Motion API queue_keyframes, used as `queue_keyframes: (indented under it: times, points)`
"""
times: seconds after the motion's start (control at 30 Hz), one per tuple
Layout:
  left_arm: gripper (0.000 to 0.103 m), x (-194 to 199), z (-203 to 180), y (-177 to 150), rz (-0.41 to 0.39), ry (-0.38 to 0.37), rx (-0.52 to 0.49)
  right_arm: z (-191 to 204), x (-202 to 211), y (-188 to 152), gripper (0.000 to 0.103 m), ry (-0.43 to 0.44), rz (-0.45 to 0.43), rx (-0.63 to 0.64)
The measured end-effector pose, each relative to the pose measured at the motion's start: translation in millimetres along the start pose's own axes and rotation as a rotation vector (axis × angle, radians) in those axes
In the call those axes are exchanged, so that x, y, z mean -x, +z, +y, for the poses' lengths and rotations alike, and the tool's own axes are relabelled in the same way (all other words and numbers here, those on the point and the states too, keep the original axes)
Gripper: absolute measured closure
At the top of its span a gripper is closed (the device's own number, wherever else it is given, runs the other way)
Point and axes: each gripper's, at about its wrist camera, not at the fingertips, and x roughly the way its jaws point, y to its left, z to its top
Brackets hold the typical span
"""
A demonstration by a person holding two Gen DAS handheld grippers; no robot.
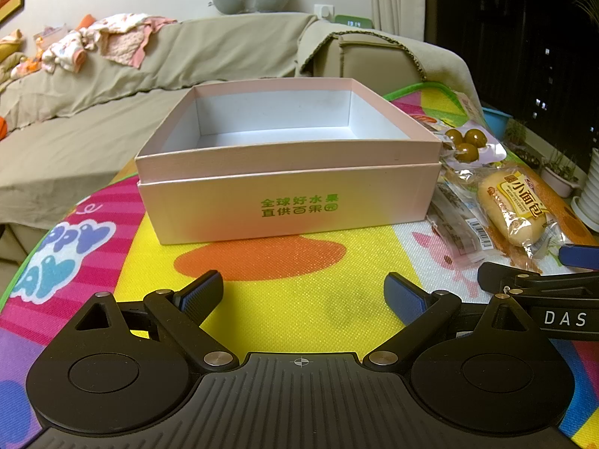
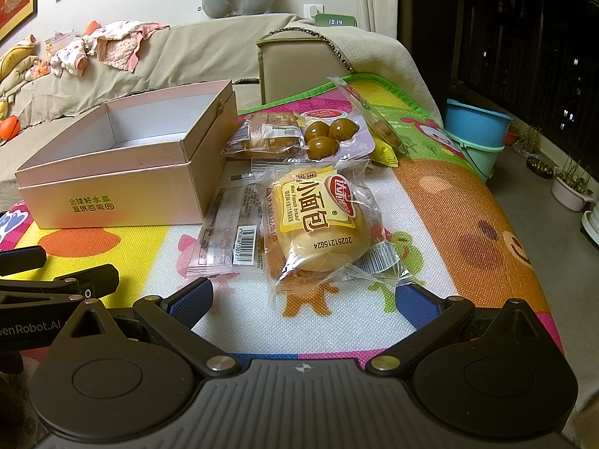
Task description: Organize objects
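Note:
An open pink box (image 1: 288,202) with green lettering stands empty on the colourful mat, straight ahead of my left gripper (image 1: 303,295), which is open with nothing between its fingers. In the right wrist view the same box (image 2: 112,194) sits at the left. Just ahead of my right gripper (image 2: 303,299), also open and empty, lies a wrapped bread roll (image 2: 318,224). Left of the roll rests a flat pink packet with a barcode (image 2: 228,235). Behind them lie a pack of three brown eggs (image 2: 325,134), a wrapped pastry (image 2: 265,138) and a yellow packet (image 2: 385,153).
The play mat (image 2: 468,202) covers a low table with a sofa (image 1: 93,104) behind it. Blue and green buckets (image 2: 475,127) and potted plants (image 2: 572,183) stand on the floor at the right. The left gripper's fingers (image 2: 56,280) show at the right wrist view's left edge.

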Motion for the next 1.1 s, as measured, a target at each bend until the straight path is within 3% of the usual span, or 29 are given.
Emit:
queue_keyframes:
  times: [0.87, 1.1]
  points:
    - [0.005, 1.4, -1.9, -1.3, 0.001, 0.003, -0.005, -0.5, 2.9, 0.2, 0.000, 0.011, 0.001, -0.010]
    - [0.005, 1.5, -1.7, -1.3, 0.001, 0.002, -0.003, -7.1, 0.5, 4.1, 0.000, 0.050, 0.054, 0.032]
